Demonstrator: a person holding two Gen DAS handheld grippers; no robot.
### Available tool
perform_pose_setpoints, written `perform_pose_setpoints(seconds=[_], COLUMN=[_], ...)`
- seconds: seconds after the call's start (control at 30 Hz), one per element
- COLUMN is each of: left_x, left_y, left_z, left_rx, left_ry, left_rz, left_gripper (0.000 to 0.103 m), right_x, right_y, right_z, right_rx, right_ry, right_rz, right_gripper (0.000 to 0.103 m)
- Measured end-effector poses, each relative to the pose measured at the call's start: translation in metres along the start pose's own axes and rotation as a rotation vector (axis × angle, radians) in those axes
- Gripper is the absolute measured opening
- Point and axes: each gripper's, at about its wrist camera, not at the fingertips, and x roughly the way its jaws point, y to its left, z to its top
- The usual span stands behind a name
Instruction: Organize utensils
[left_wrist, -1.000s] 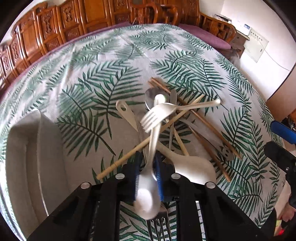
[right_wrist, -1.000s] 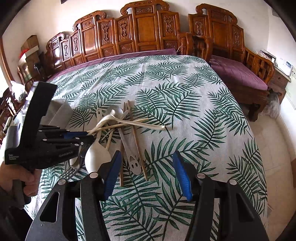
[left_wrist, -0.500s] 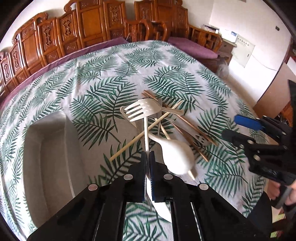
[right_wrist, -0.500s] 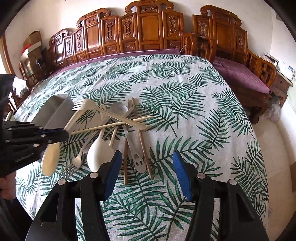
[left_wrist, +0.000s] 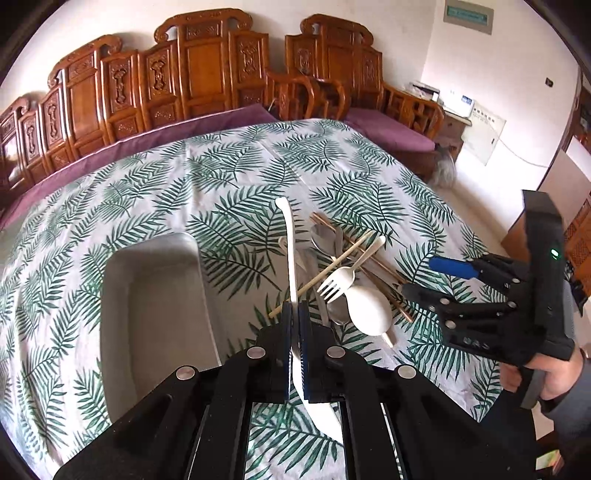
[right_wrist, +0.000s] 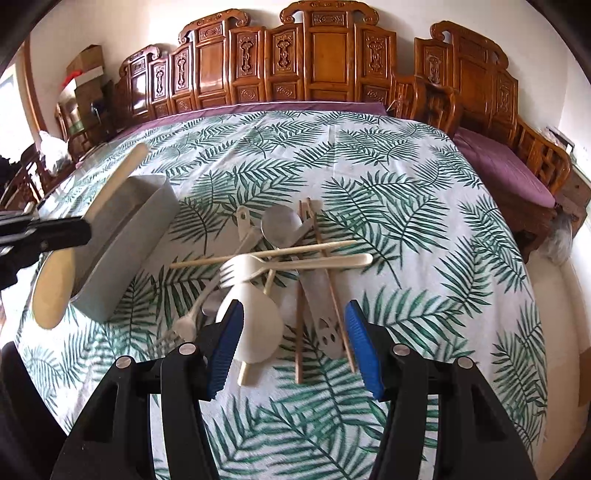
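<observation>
1. Cutlery sorting on a table under a leaf-print cloth (left_wrist: 229, 177), with carved wooden benches (right_wrist: 325, 66) standing behind.
2. Pinching a pale spoon (left_wrist: 290, 251) in the left gripper (left_wrist: 294, 306), jaws pressed tight on its handle.
3. Holding that spoon clear of the heap, handle pointing up and away, bowl hanging back toward the camera.
4. Showing the same spoon at the left edge of the right wrist view, in front of a grey tray (right_wrist: 125, 236).
5. Resting the tray flat on the cloth, just left of the held spoon in the left wrist view.
6. Leaving a heap of utensils near the tray: a white fork (right_wrist: 240, 269), a large white spoon (right_wrist: 258, 325), a metal spoon (right_wrist: 280, 225), a flat metal tool (right_wrist: 325, 317) and several crossed chopsticks (right_wrist: 266, 253).
7. Hovering the right gripper (right_wrist: 293, 343) above the near end of that heap, blue pads (right_wrist: 360, 343) standing moderately apart, gripping nothing.
8. Framing the large white spoon and the flat metal tool between those pads, touching neither as far as visible.
9. Showing a hand (left_wrist: 554, 373) wrapped around the right gripper's handle.
</observation>
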Motion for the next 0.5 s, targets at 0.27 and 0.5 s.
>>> perform_pose_setpoints(seconds=[0.27, 0.5], left_x=[-0.019, -0.029], left_y=[0.01, 0.02], left_z=[-0.007, -0.014], left_rx=[0.0, -0.017], left_ry=[-0.029, -0.041], left_rz=[0.007, 0.006], left_gripper=[0.003, 0.003], right_x=[0.028, 0.057], right_y=[-0.001, -0.005], right_z=[0.024, 0.033], right_rx=[0.124, 0.226], right_ry=[0.038, 0.089], right_rz=[0.052, 0.045], right_gripper=[0.059, 0.058])
